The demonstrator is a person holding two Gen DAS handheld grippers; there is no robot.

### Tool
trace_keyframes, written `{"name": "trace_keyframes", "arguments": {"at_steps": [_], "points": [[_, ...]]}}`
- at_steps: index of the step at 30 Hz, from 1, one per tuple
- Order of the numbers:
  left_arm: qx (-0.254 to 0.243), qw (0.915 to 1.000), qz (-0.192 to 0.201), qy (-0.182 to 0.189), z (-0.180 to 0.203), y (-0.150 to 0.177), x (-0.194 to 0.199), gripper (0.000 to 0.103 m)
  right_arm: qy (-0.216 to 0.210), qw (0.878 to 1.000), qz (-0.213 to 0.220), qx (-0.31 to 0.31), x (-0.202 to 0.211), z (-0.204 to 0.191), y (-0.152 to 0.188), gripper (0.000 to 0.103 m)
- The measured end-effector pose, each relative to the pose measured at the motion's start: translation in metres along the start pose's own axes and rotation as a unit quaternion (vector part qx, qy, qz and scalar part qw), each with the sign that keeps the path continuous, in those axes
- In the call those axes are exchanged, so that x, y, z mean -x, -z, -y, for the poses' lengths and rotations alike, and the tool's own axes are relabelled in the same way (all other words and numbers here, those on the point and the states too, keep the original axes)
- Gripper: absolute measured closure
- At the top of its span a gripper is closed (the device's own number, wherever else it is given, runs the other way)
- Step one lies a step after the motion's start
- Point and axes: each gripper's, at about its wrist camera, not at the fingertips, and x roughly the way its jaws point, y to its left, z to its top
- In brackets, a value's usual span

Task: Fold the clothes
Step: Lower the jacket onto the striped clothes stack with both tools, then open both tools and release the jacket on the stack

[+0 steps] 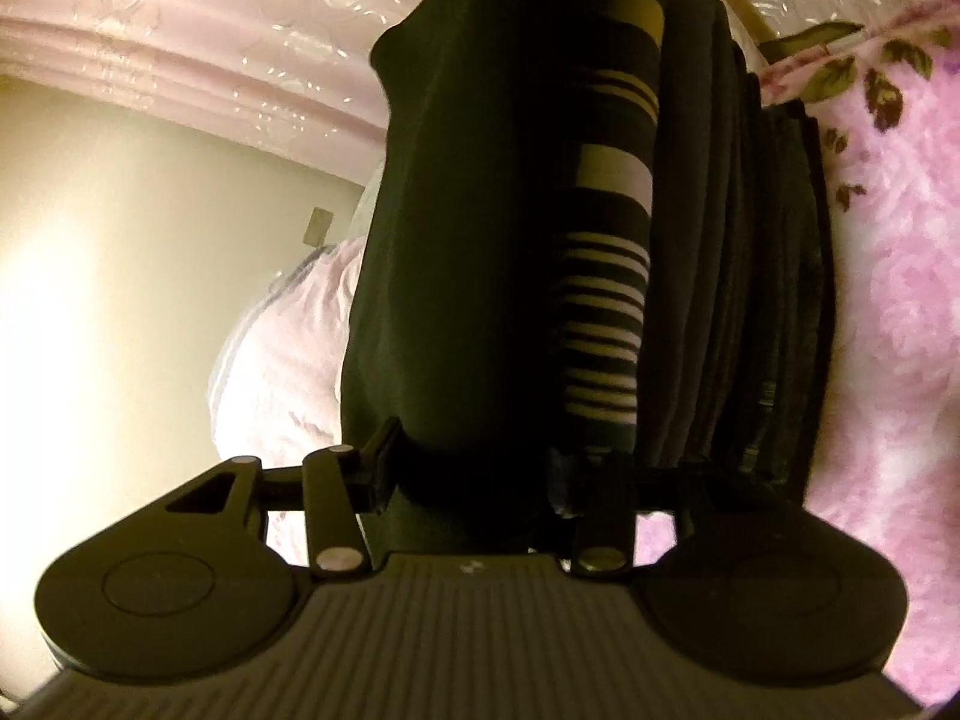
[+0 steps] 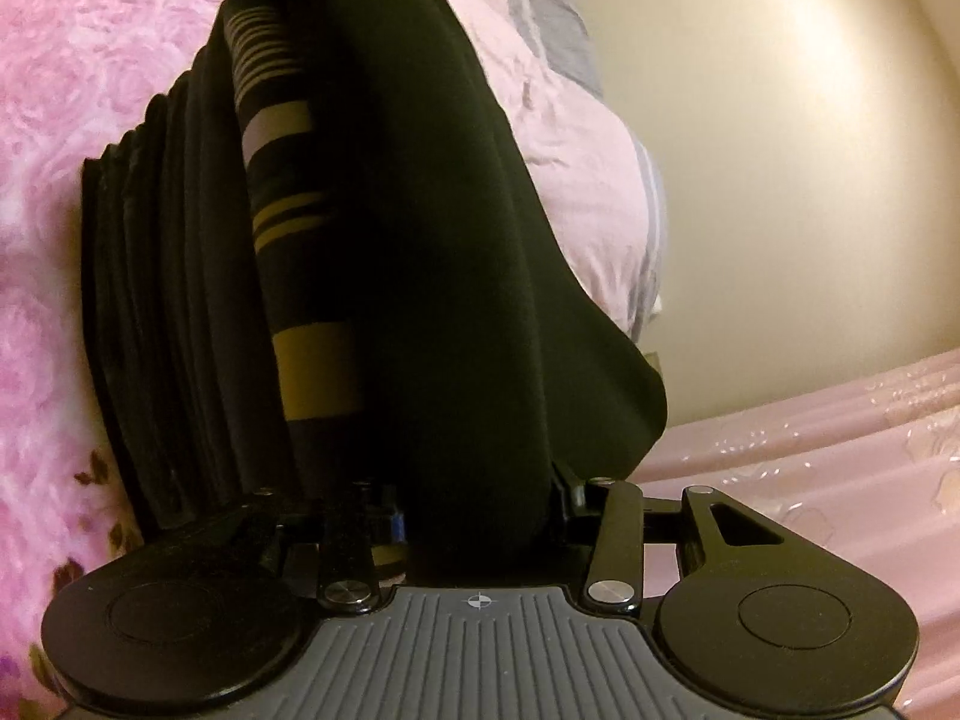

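Observation:
A thick folded black garment (image 1: 480,240) fills the middle of the left wrist view, and my left gripper (image 1: 486,474) is shut on its near edge. My right gripper (image 2: 477,510) is shut on the same black garment (image 2: 432,240) from the other end. The garment lies against a folded black-and-pale striped garment (image 1: 606,300) (image 2: 300,240). Beyond that is a stack of dark folded clothes (image 1: 732,300) (image 2: 162,300). The fingertips are hidden in the dark cloth. Both views are turned sideways.
The stack rests on a fluffy pink floral blanket (image 1: 900,300) (image 2: 42,180). A pale pink pillow or bedding (image 1: 288,348) (image 2: 576,150) lies behind the black garment. A cream wall (image 1: 120,240) and glossy pink patterned fabric (image 1: 180,30) (image 2: 810,450) bound the scene.

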Motion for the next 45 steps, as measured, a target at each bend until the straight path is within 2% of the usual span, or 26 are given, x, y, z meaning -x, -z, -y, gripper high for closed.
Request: {"name": "trace_keyframes", "arguments": {"at_steps": [3,5,9,11,15,17,18,20,22,23,25,26,27,29,31,32,34,37,42,45], "points": [[0.051,0.9986,0.002,0.015,-0.013,0.01,0.015,0.06,0.002,1.0,-0.004,-0.003,0.001,0.001,0.001,0.058],[0.104,0.9943,0.009,0.023,-0.027,0.015,0.031,0.061,0.003,1.0,-0.009,-0.011,0.0,0.001,0.0,0.058],[0.207,0.9774,0.037,0.017,-0.064,0.01,0.045,0.061,0.006,0.999,-0.018,-0.028,-0.002,0.0,-0.003,0.054],[0.244,0.9688,0.039,0.02,-0.082,0.0,0.039,0.061,0.007,0.999,-0.023,-0.036,-0.003,0.0,-0.005,0.046],[0.302,0.9518,0.01,0.055,-0.101,-0.006,-0.005,0.061,0.003,0.997,-0.048,-0.064,0.003,0.006,0.0,0.041],[0.311,0.947,-0.006,0.078,-0.098,-0.006,-0.026,0.063,-0.009,0.992,-0.082,-0.101,0.01,0.015,0.01,0.041],[0.317,0.9445,-0.009,0.085,-0.096,-0.005,-0.032,0.068,-0.014,0.988,-0.084,-0.126,0.019,0.022,0.013,0.041],[0.327,0.9405,-0.01,0.091,-0.098,-0.003,-0.034,0.074,-0.026,0.98,-0.058,-0.191,0.04,0.039,0.013,0.041],[0.332,0.9384,-0.011,0.094,-0.098,-0.001,-0.034,0.074,-0.049,0.964,-0.004,-0.261,0.058,0.059,0.005,0.041],[0.333,0.938,-0.011,0.095,-0.097,0.0,-0.034,0.074,-0.062,0.952,0.02,-0.299,0.062,0.07,0.0,0.041],[0.333,0.9379,-0.011,0.096,-0.096,0.002,-0.034,0.074,-0.089,0.922,0.053,-0.373,0.053,0.09,-0.005,0.041],[0.337,0.9366,-0.014,0.096,-0.097,0.003,-0.033,0.074,-0.106,0.902,0.061,-0.413,0.043,0.098,-0.004,0.041],[0.34,0.9353,-0.016,0.097,-0.097,0.004,-0.032,0.074,-0.126,0.879,0.065,-0.455,0.03,0.105,0.0,0.041],[0.347,0.9325,-0.021,0.099,-0.098,0.007,-0.03,0.074,-0.156,0.842,0.047,-0.514,0.003,0.108,0.012,0.041],[0.353,0.9297,-0.025,0.101,-0.098,0.01,-0.028,0.074,-0.177,0.816,0.033,-0.549,-0.013,0.1,0.028,0.042],[0.357,0.9283,-0.028,0.102,-0.099,0.011,-0.027,0.074,-0.18,0.815,0.031,-0.55,-0.012,0.093,0.033,0.042],[0.363,0.925,-0.031,0.108,-0.092,0.014,-0.025,0.074,-0.18,0.824,0.031,-0.536,-0.004,0.082,0.039,0.042],[0.367,0.9229,-0.033,0.11,-0.086,0.015,-0.023,0.074,-0.189,0.828,0.028,-0.527,-0.006,0.076,0.039,0.042],[0.377,0.9196,-0.039,0.103,-0.095,0.014,-0.023,0.074,-0.173,0.83,0.038,-0.529,-0.011,0.09,0.027,0.041],[0.383,0.9176,-0.043,0.098,-0.1,0.013,-0.023,0.068,-0.163,0.829,0.039,-0.534,-0.012,0.09,0.021,0.041]]}}
